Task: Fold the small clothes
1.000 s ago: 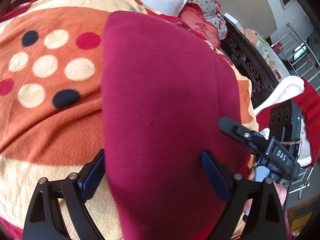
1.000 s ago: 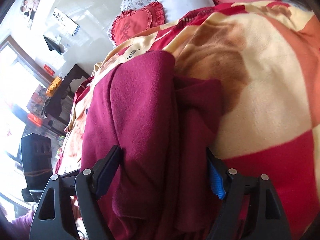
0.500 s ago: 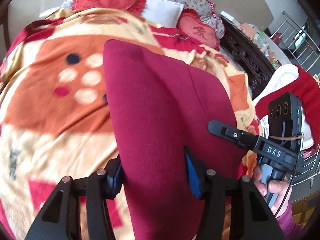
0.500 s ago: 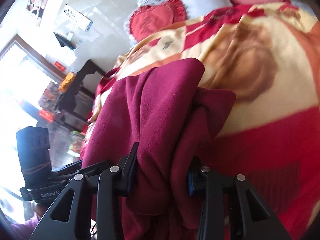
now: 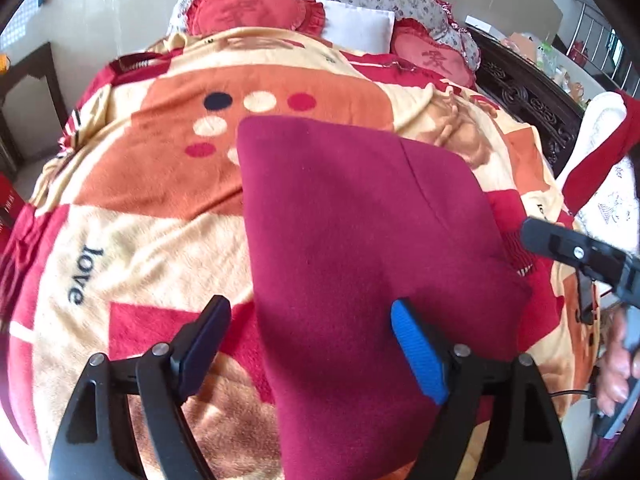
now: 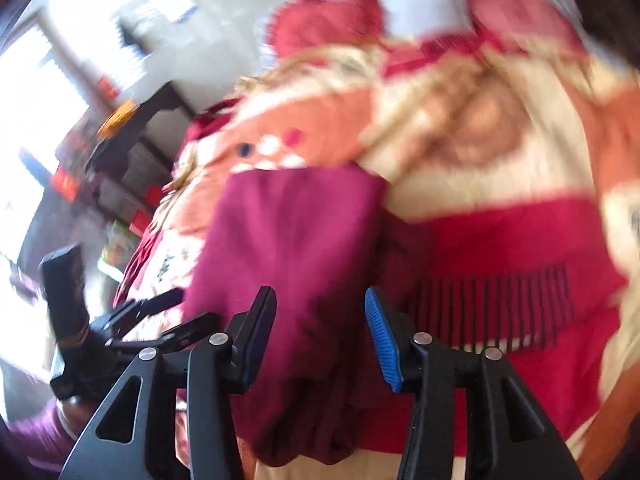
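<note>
A dark red garment (image 5: 340, 220) lies folded on the patterned blanket (image 5: 140, 208) of a bed. My left gripper (image 5: 310, 308) hovers over its near end with the jaws wide and opening; the cloth lies below, between them, with no pad pressing on it. In the blurred right wrist view the same garment (image 6: 296, 232) lies bunched under my right gripper (image 6: 320, 296). Its jaws are partly apart and opening, and the blue pad's face shows free of the cloth. The right tool (image 5: 580, 252) shows at the left view's right edge, held by a hand (image 5: 616, 364).
Red heart cushions (image 5: 248, 10) and a white pillow (image 5: 356, 26) lie at the bed's head. A dark carved bed frame (image 5: 528, 96) runs along the right side, with a red and white garment (image 5: 600, 160) beyond it. Dark furniture (image 5: 28, 76) stands by the left wall.
Both grippers closed on the red garment half a second ago. They have since pulled back and risen, and their jaws have parted, leaving the garment on the blanket.
</note>
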A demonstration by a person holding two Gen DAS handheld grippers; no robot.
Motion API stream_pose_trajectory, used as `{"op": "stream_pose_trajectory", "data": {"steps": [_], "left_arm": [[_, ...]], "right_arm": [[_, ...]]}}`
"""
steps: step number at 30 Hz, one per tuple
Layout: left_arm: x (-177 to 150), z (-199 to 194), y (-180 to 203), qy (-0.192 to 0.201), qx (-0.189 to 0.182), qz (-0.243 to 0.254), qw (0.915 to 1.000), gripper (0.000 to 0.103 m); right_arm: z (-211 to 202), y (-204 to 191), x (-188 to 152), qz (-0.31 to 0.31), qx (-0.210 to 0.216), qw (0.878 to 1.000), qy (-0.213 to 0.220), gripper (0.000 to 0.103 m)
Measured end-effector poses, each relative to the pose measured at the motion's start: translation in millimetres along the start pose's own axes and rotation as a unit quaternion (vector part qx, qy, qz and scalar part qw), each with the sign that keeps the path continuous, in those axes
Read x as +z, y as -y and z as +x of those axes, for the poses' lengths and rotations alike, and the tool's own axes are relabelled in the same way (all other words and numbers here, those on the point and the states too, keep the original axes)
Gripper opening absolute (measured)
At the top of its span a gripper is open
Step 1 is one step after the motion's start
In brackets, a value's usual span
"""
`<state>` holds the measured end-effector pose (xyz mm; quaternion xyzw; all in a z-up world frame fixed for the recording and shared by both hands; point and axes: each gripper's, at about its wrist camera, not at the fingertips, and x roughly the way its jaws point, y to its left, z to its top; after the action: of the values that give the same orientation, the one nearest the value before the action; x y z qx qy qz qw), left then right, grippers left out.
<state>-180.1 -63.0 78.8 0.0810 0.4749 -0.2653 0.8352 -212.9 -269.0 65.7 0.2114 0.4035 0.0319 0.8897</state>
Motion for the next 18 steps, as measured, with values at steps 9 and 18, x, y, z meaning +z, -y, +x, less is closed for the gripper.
{"op": "stream_pose_trajectory", "data": {"steps": [9, 18], "left_arm": [[-3, -18, -2, 0.029, 0.036, -0.005, 0.9989, 0.086], [-10, -56, 2, 0.071, 0.047, -0.009, 0.9964, 0.086]], "right_arm": [[53, -15, -27, -0.051, -0.083, 0.993, -0.062, 0.019], [-2, -22, -37, -0.017, -0.089, 0.996, -0.018, 0.019]]}}
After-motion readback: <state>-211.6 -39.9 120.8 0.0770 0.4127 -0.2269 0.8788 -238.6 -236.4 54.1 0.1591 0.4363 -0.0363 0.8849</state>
